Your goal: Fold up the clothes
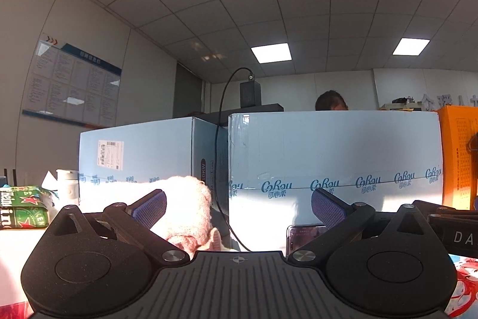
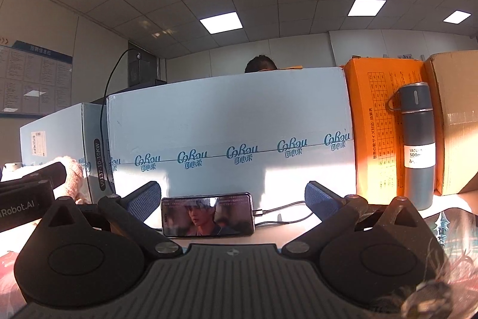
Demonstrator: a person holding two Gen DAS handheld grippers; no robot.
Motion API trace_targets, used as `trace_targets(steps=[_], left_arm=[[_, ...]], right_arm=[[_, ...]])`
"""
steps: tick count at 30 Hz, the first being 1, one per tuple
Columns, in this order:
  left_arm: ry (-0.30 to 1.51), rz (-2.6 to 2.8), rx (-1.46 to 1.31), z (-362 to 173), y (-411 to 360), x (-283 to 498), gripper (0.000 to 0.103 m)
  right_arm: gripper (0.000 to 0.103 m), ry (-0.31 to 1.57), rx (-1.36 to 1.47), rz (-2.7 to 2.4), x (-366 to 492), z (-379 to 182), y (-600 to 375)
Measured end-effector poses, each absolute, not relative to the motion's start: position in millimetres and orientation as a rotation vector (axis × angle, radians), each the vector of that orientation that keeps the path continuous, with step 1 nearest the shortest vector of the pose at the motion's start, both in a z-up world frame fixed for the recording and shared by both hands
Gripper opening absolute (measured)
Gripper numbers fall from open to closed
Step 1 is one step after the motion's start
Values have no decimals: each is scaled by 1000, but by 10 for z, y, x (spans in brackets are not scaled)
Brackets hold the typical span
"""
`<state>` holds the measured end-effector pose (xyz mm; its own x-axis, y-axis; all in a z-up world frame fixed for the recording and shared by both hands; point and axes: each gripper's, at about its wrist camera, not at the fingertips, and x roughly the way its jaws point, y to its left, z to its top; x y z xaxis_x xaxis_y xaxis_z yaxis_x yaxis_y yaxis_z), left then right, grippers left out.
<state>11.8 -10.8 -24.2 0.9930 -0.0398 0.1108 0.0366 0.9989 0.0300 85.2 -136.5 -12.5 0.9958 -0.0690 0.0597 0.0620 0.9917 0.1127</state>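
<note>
A pink knitted garment (image 1: pixel 191 208) lies bunched on the table just beyond my left gripper's left finger; a bit of it shows in the right wrist view (image 2: pixel 73 178) at the far left. My left gripper (image 1: pixel 239 204) is open and empty, level with the table and facing the boxes. My right gripper (image 2: pixel 233 196) is open and empty, beside the left one, with a phone between its fingers' line of sight. Part of the left gripper's body (image 2: pixel 27 193) shows at the left of the right wrist view.
Large light-blue cartons (image 2: pixel 230 124) wall off the back of the table. A phone (image 2: pixel 207 214) playing video leans against them, cable attached. An orange box (image 2: pixel 385 121), a grey flask (image 2: pixel 416 145) and a brown carton (image 2: pixel 457 121) stand right. Green beer cans (image 1: pixel 25 207) and a white bottle (image 1: pixel 68 184) stand left.
</note>
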Motion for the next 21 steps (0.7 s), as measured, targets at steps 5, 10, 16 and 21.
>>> trace_targets(steps=[5, 10, 16, 21], left_arm=[[-115, -46, 26, -256, -123, 107, 103], [-110, -52, 39, -281, -149, 108, 103], [-105, -52, 37, -290, -143, 119, 103], [-102, -48, 24, -299, -117, 122, 103]], right_arm=[[103, -63, 119, -58, 784, -163, -1390], [103, -70, 107, -66, 725, -128, -1349], [103, -67, 92, -73, 762, -107, -1369], [103, -66, 72, -83, 759, -66, -1338]])
